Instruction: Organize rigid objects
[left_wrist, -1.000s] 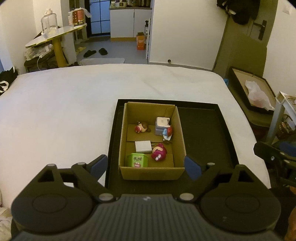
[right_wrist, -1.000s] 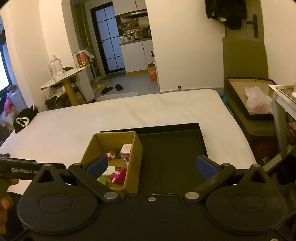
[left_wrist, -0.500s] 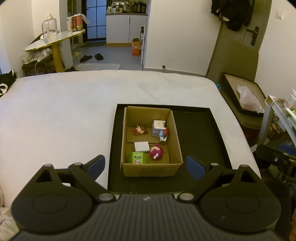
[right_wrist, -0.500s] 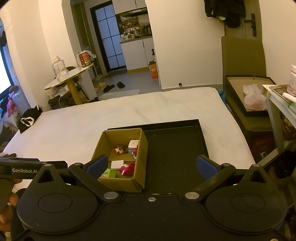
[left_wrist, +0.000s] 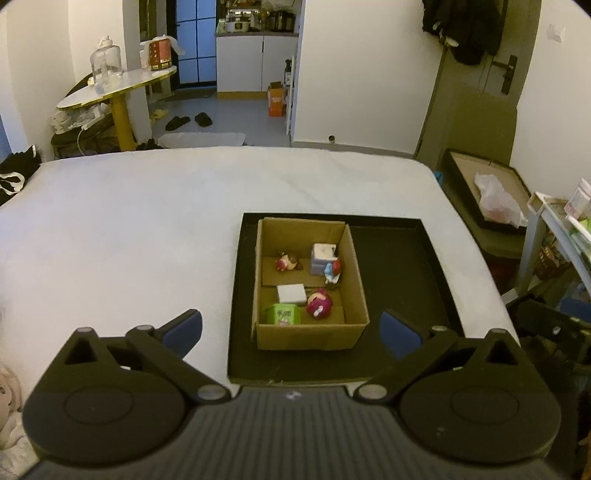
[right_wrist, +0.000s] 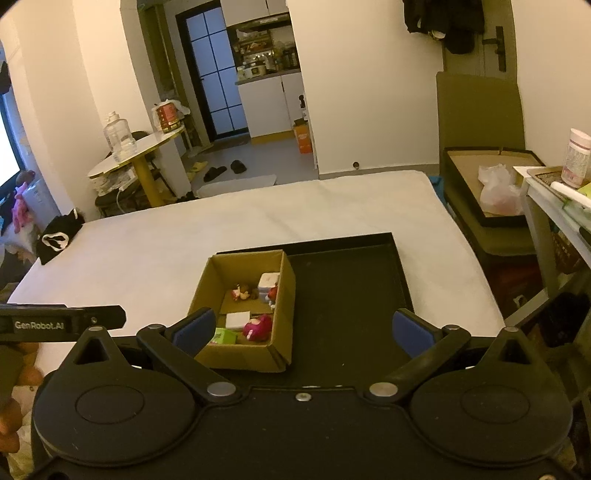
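**Both grippers hanging open above the tray, toys lying in the box**

I am holding the left gripper (left_wrist: 291, 330) spread wide and empty, and it is hanging above the near end of the cardboard box (left_wrist: 310, 335). The right gripper (right_wrist: 302, 330) is also standing fully released, gripping nothing, and it is looking down over the near edge of the black tray (right_wrist: 351, 280). The tray is lying on the white bed (left_wrist: 129, 229), and the box is sitting in the left part of the tray, close to its left wall.

Inside the box, I am seeing six small things. A green box (left_wrist: 283, 314) is resting at the near wall, and a white block (left_wrist: 291, 293) is lying just behind it. A pink round figure (left_wrist: 319, 302) is lying beside these two, on their right. Farther back, a small doll with brown hair (left_wrist: 286, 263) is lying alone near the left side. A grey-white cube (left_wrist: 322, 256) is standing at the right wall, and a red and blue figure (left_wrist: 333, 269) is touching its front. The right half of the tray is showing only its dark bottom.

From the right camera, I am also seeing the body of the left gripper at the left edge.
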